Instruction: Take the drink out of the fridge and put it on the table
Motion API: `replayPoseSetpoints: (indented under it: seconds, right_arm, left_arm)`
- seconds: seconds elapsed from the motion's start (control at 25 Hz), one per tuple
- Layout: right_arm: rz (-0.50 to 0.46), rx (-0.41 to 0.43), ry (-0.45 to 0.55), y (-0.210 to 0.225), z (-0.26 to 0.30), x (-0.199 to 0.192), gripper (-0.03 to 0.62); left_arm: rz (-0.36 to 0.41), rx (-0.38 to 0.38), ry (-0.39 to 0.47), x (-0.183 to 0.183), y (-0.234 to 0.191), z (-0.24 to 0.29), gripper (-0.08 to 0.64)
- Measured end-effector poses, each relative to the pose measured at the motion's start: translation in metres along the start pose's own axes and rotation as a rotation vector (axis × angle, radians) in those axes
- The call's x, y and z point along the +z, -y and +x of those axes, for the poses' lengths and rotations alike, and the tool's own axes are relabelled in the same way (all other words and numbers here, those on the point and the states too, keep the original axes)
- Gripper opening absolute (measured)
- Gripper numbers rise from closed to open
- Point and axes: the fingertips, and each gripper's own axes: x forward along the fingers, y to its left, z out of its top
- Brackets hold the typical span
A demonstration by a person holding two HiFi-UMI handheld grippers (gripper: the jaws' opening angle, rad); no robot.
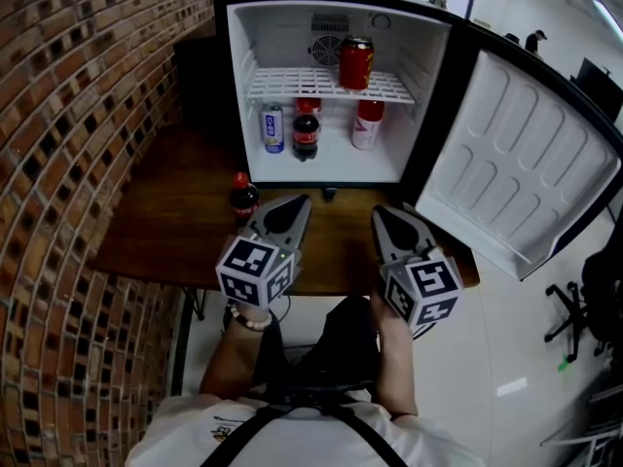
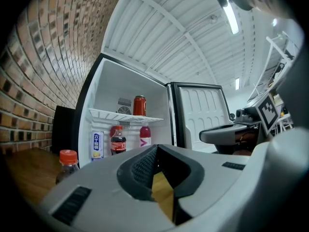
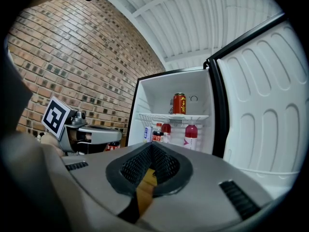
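A small cola bottle with a red cap stands upright on the wooden table, just left of my left gripper. That gripper is shut and holds nothing; in its own view the bottle shows low at the left, apart from the jaws. My right gripper hovers beside it, jaws together and empty. The open fridge holds a red can on the wire shelf. Below it stand a blue-white can, a cola bottle and a pink bottle.
The fridge door hangs wide open to the right, past the table's edge. A brick wall runs along the left. A dark box sits left of the fridge. People stand far behind the fridge.
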Motion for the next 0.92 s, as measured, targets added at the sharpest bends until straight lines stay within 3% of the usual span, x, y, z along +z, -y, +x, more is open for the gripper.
replayPoseSetpoints:
  seconds: [0.92]
  right_arm:
    - [-0.009, -0.011, -0.020, 0.0035, 0.0056, -0.0008, 0.015]
  left_arm:
    - [0.019, 0.020, -0.039, -0.0052, -0.0058, 0.0057, 0.000]
